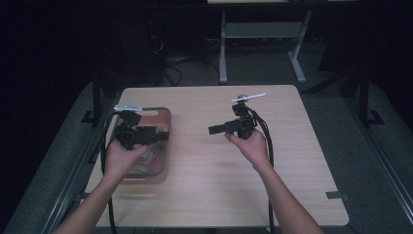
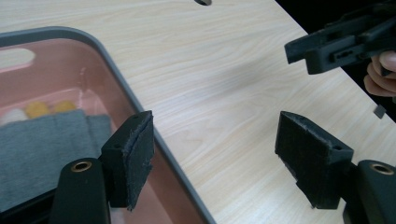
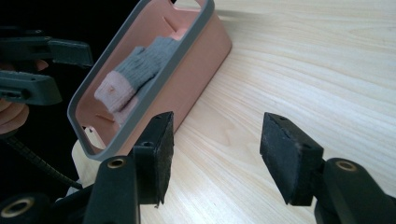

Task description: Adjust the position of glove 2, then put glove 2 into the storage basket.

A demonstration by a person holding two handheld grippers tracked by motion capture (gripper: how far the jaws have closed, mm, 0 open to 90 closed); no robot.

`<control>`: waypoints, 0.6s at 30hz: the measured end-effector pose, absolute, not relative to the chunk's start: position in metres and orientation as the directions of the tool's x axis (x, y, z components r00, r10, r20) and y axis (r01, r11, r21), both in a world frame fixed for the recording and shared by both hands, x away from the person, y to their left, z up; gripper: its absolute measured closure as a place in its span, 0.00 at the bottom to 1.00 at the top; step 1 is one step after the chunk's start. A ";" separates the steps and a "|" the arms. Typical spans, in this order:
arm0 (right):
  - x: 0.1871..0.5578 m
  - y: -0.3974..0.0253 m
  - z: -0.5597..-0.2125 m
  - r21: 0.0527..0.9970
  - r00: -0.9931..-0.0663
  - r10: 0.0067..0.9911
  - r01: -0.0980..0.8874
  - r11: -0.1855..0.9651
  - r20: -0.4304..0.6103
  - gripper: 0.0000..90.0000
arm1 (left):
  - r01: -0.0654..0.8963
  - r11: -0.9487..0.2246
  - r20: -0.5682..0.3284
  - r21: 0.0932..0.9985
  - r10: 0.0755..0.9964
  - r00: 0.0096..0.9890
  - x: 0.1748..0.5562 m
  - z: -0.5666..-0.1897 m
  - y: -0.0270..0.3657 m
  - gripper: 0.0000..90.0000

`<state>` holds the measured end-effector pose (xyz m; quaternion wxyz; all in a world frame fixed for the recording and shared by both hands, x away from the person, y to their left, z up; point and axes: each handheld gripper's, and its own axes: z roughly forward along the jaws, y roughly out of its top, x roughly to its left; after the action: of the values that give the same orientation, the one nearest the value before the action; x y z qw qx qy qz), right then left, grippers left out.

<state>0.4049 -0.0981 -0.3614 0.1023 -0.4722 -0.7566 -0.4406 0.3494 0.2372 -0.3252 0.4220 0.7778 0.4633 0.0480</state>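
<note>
Beside pink bin (image 2: 93, 44): left hand-held gripper (image 2: 215, 158), agape.

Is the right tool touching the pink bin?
Apart. The high view shows the right tool over bare table, well clear of the pink bin.

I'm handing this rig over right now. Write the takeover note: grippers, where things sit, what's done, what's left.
Left gripper: open, holding nothing, over the right rim of the pink bin.
Right gripper: open, holding nothing, above bare table, jaws pointing toward the bin.
Things: the bin sits at the table's left side; a grey sock with a pale pink toe lies inside it.
Done: sock is in the bin.
Left: probably just backing both grippers away; nothing else lies on the table.
</note>
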 end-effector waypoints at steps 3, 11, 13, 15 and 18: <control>0.403 -0.103 -0.364 0.566 -0.526 0.626 0.809 0.159 0.576 0.49 | 0.681 -0.219 -0.320 0.699 0.755 0.572 0.350 -0.326 0.233 0.31; 0.399 -0.116 -0.368 0.563 -0.510 0.639 0.814 0.142 0.576 0.48 | 0.679 -0.232 -0.324 0.697 0.743 0.586 0.350 -0.327 0.223 0.31; 0.398 -0.120 -0.370 0.559 -0.503 0.643 0.818 0.137 0.578 0.48 | 0.675 -0.238 -0.321 0.698 0.739 0.592 0.349 -0.328 0.221 0.31; 0.397 -0.123 -0.371 0.561 -0.499 0.644 0.818 0.130 0.579 0.48 | 0.675 -0.244 -0.322 0.696 0.735 0.597 0.349 -0.328 0.219 0.31; 0.396 -0.127 -0.373 0.557 -0.493 0.649 0.821 0.125 0.580 0.48 | 0.674 -0.245 -0.323 0.698 0.732 0.600 0.349 -0.328 0.215 0.31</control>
<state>0.3962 -0.1271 -0.3726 0.0979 -0.4940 -0.7435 -0.4399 0.3490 0.2153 -0.3284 0.4230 0.7881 0.4458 0.0345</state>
